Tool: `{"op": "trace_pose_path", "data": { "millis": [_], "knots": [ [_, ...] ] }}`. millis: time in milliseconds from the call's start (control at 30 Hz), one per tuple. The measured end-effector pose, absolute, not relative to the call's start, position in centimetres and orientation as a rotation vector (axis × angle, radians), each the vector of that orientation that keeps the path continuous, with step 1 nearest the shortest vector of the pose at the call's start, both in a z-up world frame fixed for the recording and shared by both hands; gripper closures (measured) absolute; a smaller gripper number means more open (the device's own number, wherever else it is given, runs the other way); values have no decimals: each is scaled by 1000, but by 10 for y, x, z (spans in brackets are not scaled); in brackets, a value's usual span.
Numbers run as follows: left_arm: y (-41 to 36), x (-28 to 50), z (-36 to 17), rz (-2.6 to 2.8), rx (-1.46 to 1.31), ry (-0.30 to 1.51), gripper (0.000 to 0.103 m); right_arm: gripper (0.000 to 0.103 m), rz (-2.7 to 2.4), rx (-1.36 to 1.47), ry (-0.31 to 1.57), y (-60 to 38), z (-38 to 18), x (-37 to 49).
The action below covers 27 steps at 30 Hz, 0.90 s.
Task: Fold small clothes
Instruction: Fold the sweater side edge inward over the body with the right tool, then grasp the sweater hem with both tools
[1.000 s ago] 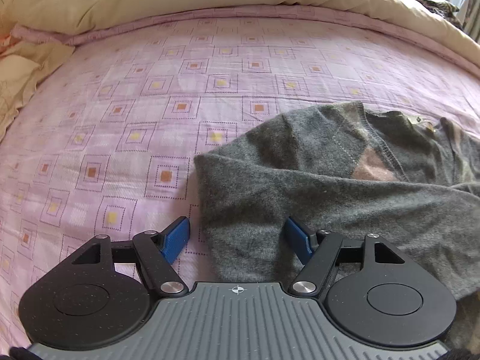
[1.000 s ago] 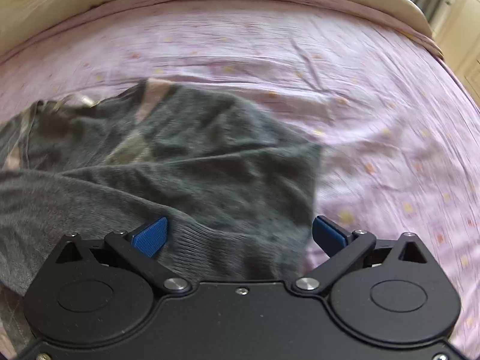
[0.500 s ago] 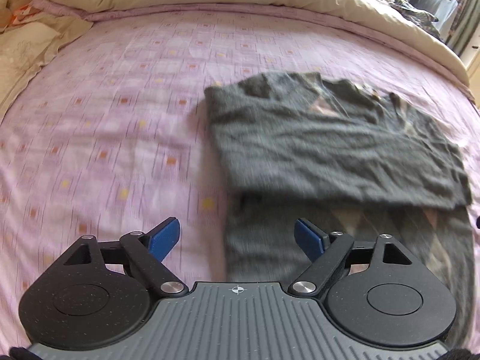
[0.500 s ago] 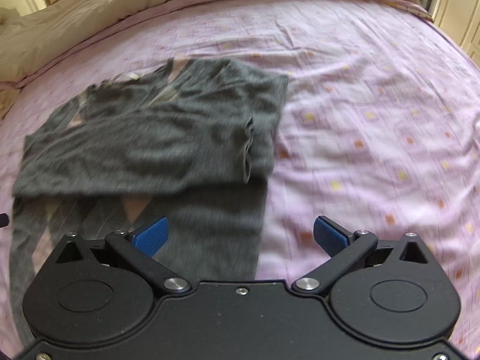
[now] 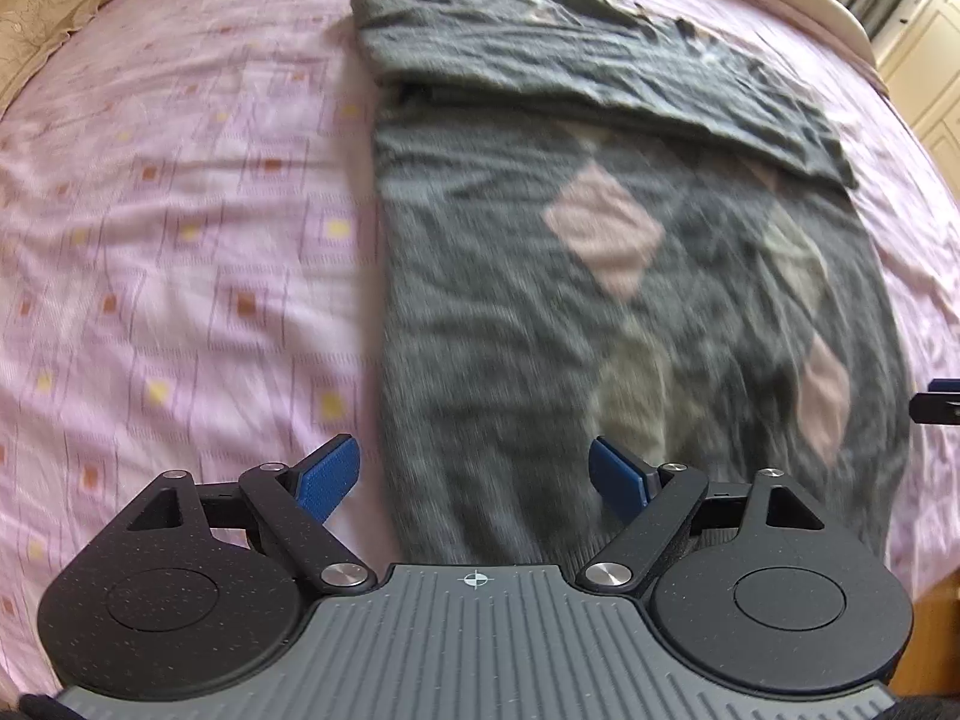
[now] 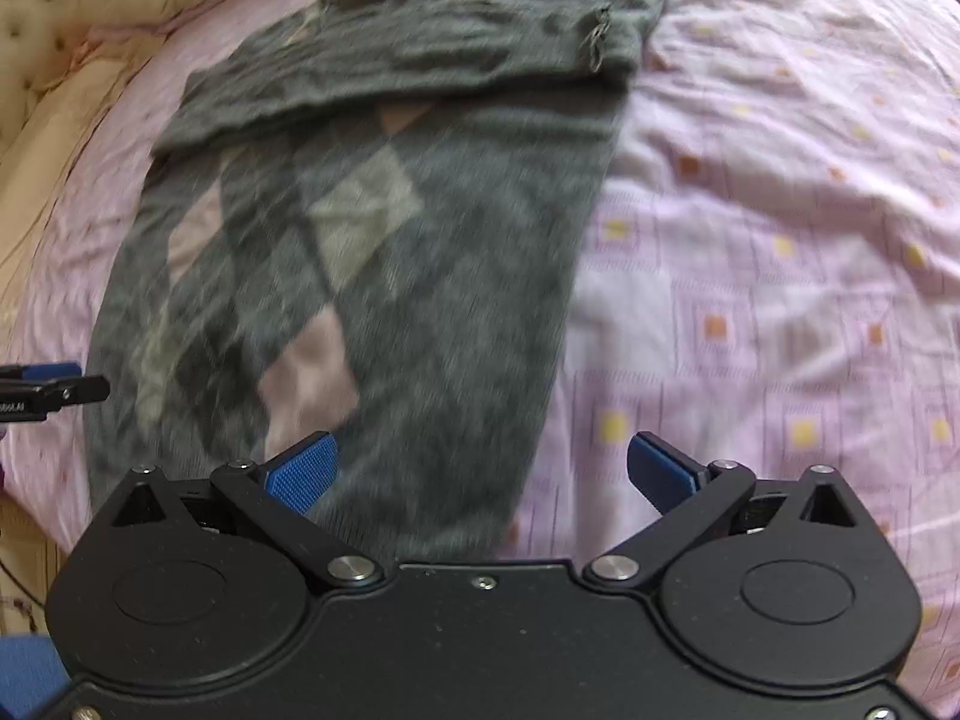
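**Sleeves folded in, body fold left to do**

The grey sweater [image 5: 630, 276] lies flat on the bed, filling the centre and right of the left wrist view. Its sleeves are already folded across the chest as a dark band [image 5: 588, 66] along the upper part of the frame; the long lower body with pink and beige diamonds is still spread out. By my judgement about 1 fold remains: bringing the hem near the bottom of the frame up over the band.

The left claw [image 5: 474, 474] is wide apart and empty, straddling the sweater's left edge. The right claw [image 6: 480, 468] is equally wide and empty at the opposite edge.

The pink bedsheet [image 5: 180, 240] carries small square prints and mild wrinkles. A cream duvet [image 6: 54, 90] sits at upper left of the right wrist view.
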<state>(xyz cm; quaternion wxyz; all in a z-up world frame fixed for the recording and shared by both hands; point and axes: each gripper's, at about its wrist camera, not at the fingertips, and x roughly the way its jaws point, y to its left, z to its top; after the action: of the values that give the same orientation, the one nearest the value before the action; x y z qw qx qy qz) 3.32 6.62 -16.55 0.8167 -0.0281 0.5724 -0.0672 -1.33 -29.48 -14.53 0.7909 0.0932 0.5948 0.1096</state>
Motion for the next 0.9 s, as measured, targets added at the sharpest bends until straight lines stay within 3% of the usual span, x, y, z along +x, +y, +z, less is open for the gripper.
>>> {"op": "trace_pose_path", "data": {
  "millis": [433, 633, 900],
  "knots": [
    [46, -9, -188, -187, -11, 1257, 20, 0, 363, 246, 1295, -274, -169, -56],
    [37, -11, -194, -215, 7, 1254, 2, 0, 369, 353, 1211, -291, -171, -65],
    [31, -11, -197, -199, 36, 1249, 1, 0, 390, 333, 1202, -291, -169, -68]
  ]
}}
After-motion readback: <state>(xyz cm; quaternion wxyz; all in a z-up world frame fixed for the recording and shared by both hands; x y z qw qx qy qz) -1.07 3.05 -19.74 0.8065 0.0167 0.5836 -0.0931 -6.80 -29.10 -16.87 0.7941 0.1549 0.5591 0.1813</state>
